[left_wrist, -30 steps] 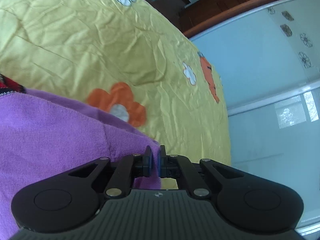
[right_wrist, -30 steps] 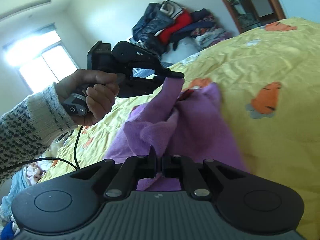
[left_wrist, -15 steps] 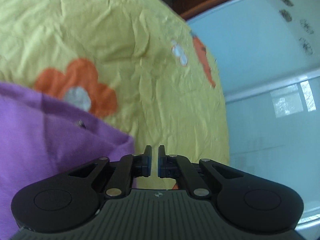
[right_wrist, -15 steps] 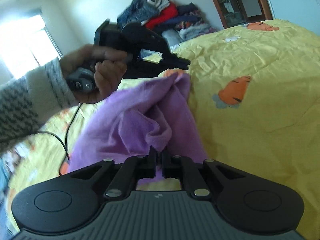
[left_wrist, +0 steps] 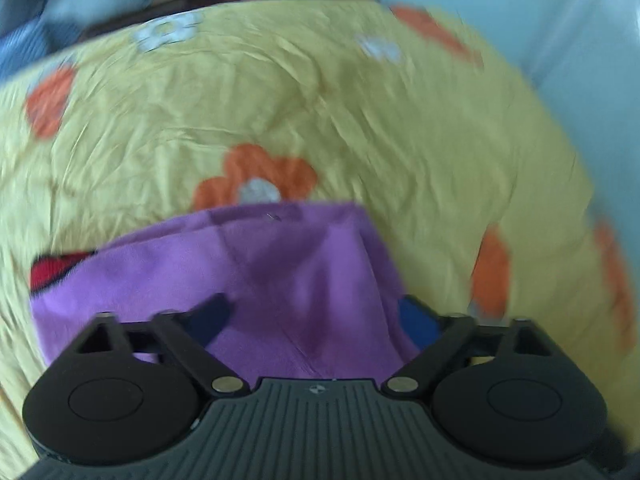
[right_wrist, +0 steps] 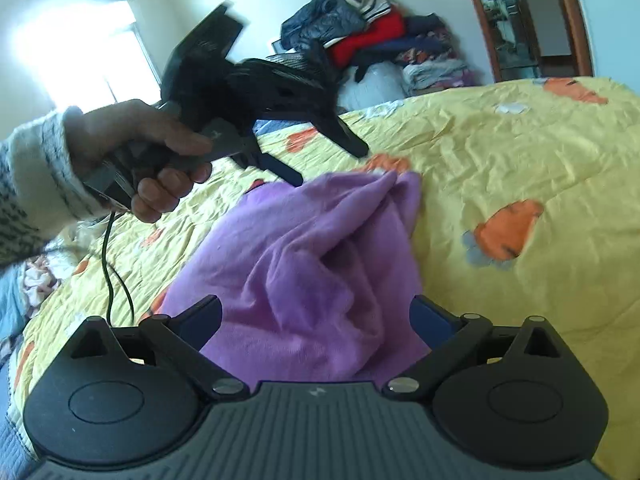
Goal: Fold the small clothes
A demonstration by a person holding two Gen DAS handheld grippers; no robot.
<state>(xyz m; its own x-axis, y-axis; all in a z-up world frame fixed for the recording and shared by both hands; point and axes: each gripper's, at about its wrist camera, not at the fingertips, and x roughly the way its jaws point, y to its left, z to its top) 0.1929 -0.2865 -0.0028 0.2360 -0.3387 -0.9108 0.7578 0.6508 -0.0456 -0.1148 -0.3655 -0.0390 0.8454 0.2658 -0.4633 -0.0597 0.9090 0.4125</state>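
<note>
**Both claws spread wide over the purple garment**

While the left claw (left_wrist: pixel 316 314) hangs over the bed, its jaws stand wide apart with nothing gripped; the purple garment (left_wrist: pixel 280 280) lies below and between its fingers (left_wrist: pixel 212 316). That view is blurred. In it the garment's far edge crosses just in front of an orange flower (left_wrist: pixel 256 184) printed on the yellow bedspread (left_wrist: pixel 320 100), and a patch of red fabric (left_wrist: pixel 52 270) shows at the garment's left side, partly tucked under the purple.

From the right wrist view, the right claw (right_wrist: pixel 316 316) is likewise fully open and holds nothing, with the garment (right_wrist: pixel 304 252) bunched in soft folds on the bedspread (right_wrist: pixel 520 152) between and beyond its fingers (right_wrist: pixel 432 318). Farther out, the left claw (right_wrist: pixel 326 158) appears in the air above the garment's far end, jaws parted, clear of the cloth, held by a hand (right_wrist: pixel 148 160) in a knitted white sleeve (right_wrist: pixel 36 184). A black cable (right_wrist: pixel 114 264) hangs from that grip toward the bed.

An orange carrot print (right_wrist: pixel 508 232) lies on the bedspread to the right of the garment. At the back of the room, a pile of clothes (right_wrist: pixel 368 40) sits against the wall, a bright window (right_wrist: pixel 80 52) is on the left, and a wooden door frame (right_wrist: pixel 576 20) is on the right.
</note>
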